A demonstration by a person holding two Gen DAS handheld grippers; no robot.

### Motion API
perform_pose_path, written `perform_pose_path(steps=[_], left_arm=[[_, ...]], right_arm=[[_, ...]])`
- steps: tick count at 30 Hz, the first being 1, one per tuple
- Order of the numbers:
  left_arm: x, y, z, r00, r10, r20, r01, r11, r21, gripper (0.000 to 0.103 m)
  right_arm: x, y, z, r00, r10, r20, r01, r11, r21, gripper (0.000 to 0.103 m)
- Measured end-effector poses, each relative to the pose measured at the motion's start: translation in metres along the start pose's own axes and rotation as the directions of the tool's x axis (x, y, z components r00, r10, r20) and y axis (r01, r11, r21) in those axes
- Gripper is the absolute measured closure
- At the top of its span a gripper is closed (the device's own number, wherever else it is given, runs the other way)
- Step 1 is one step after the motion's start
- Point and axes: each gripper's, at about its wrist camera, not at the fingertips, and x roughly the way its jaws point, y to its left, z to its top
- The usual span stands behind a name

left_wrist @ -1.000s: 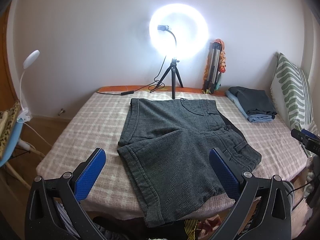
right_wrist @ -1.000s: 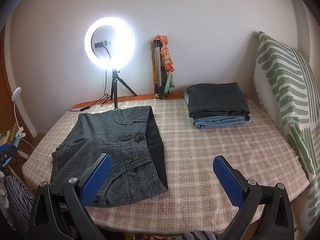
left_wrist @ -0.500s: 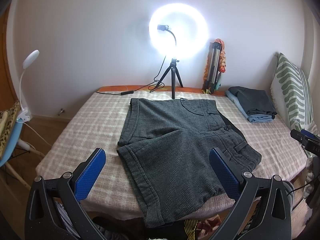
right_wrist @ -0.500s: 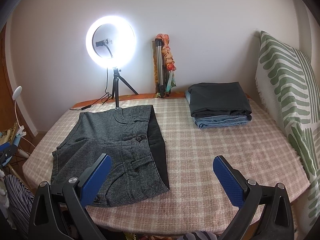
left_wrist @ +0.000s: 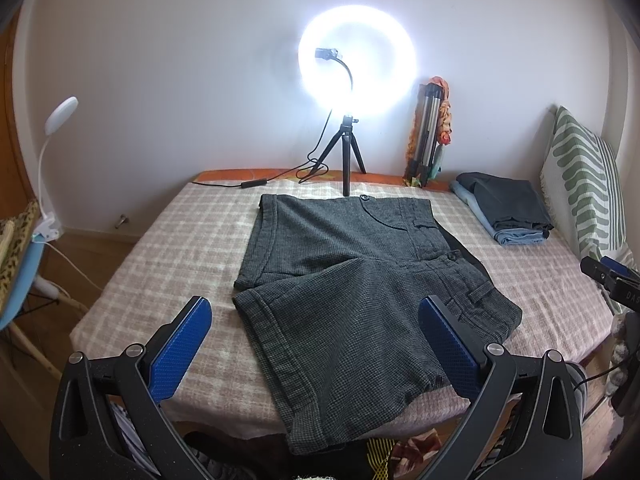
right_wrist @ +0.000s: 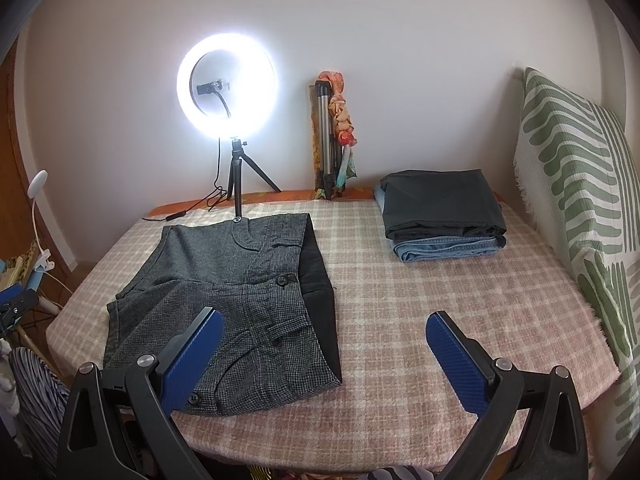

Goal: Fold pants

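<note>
Dark grey checked shorts [left_wrist: 352, 288] lie spread flat on the checked bedspread [left_wrist: 180, 248], waistband to the right, one leg hanging over the near edge. They also show in the right wrist view [right_wrist: 240, 292]. My left gripper [left_wrist: 316, 340] is open and empty, held above the near leg. My right gripper [right_wrist: 324, 354] is open and empty, above the waistband end and the bare bedspread [right_wrist: 440, 300] beside it.
A folded stack of dark pants on jeans [right_wrist: 440, 212] lies at the back right. A lit ring light on a tripod [left_wrist: 352, 80] and a folded tripod [left_wrist: 430, 128] stand by the wall. A green patterned pillow [right_wrist: 580, 200] lines the right side. A chair with a clip lamp [left_wrist: 44, 184] stands left.
The right gripper has shifted slightly left and closer to the bed. The left gripper and the shorts have not visibly moved.
</note>
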Motion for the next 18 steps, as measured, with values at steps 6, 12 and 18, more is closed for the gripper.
perform_pose_path(steps=[6, 12, 18], left_arm=[[0.0003, -0.0013, -0.0012, 1.0, -0.004, -0.001, 0.004, 1.0, 0.007, 0.0], [0.0006, -0.0006, -0.0014, 1.0, -0.006, -0.003, 0.006, 1.0, 0.007, 0.0], [0.0022, -0.0002, -0.0032, 1.0, -0.013, -0.009, 0.013, 1.0, 0.013, 0.0]], right_arm=[[0.0, 0.0012, -0.0003, 1.0, 0.0, -0.002, 0.0, 1.0, -0.001, 0.0], [0.0, 0.0006, -0.0002, 1.0, 0.001, -0.001, -0.001, 1.0, 0.0, 0.0], [0.0005, 0.0018, -0.0016, 1.0, 0.004, -0.003, -0.004, 1.0, -0.003, 0.0]])
